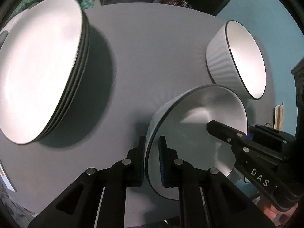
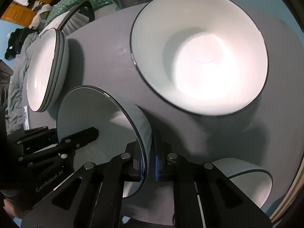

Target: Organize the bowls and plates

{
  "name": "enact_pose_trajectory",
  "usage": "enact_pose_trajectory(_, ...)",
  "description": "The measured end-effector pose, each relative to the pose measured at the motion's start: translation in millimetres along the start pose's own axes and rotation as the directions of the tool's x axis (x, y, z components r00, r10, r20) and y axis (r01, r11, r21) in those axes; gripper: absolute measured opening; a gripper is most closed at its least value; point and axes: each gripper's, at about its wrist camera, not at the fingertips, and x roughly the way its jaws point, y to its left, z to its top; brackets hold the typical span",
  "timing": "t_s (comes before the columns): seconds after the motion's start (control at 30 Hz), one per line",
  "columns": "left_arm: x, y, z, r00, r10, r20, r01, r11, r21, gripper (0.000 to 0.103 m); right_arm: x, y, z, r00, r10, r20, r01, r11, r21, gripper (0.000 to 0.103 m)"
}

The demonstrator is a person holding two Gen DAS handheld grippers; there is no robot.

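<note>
A white bowl with a dark rim (image 1: 190, 114) (image 2: 91, 114) sits on the grey table (image 1: 152, 57). Both grippers hold it from opposite sides. My left gripper (image 1: 152, 139) is shut on its near rim, one finger inside and one outside. My right gripper (image 2: 149, 152) pinches the opposite rim the same way. Each gripper shows in the other's view: the right gripper (image 1: 231, 128) and the left gripper (image 2: 70, 131) each have a finger inside the bowl. A stack of white plates (image 1: 38, 72) (image 2: 41, 72) stands at the left.
A second white bowl (image 1: 247, 60) with a ribbed outside stands at the upper right of the left wrist view. The right wrist view shows a large bowl (image 2: 199, 57) just beyond the held one and another bowl (image 2: 250, 180) at the lower right. A chair back stands behind the table.
</note>
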Motion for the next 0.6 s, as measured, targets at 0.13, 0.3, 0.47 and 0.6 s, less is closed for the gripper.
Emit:
enact_pose_trajectory(0.13,2.8,2.7,-3.4,1.000,-0.007,0.003,0.007,1.000,-0.016,0.012,-3.2,5.5,-5.2,1.000,-0.001,0.001,0.001,1.000,-0.006,0.009)
enact_pose_trajectory(0.3,-4.5,-0.8,1.9,1.000,-0.025,0.015,0.026,0.999,-0.021,0.012,-11.5,8.2,-2.3,1.000,0.003,0.012,-0.003,1.000,0.012,0.009)
enact_pose_trajectory(0.47,-19.1,-4.0,2.0,0.998,-0.048,0.043,0.049,0.999,-0.017,0.012,-27.9,9.2,-2.3,0.999,-0.007,0.041,0.005,0.999,0.035,0.009)
enact_pose_trajectory(0.6,-40.2,17.3,2.6,0.997,-0.064,0.048,0.065,0.998,-0.003,0.012,-43.3,5.6,-8.0,0.998,-0.017,0.056,0.015,0.999,0.040,0.009)
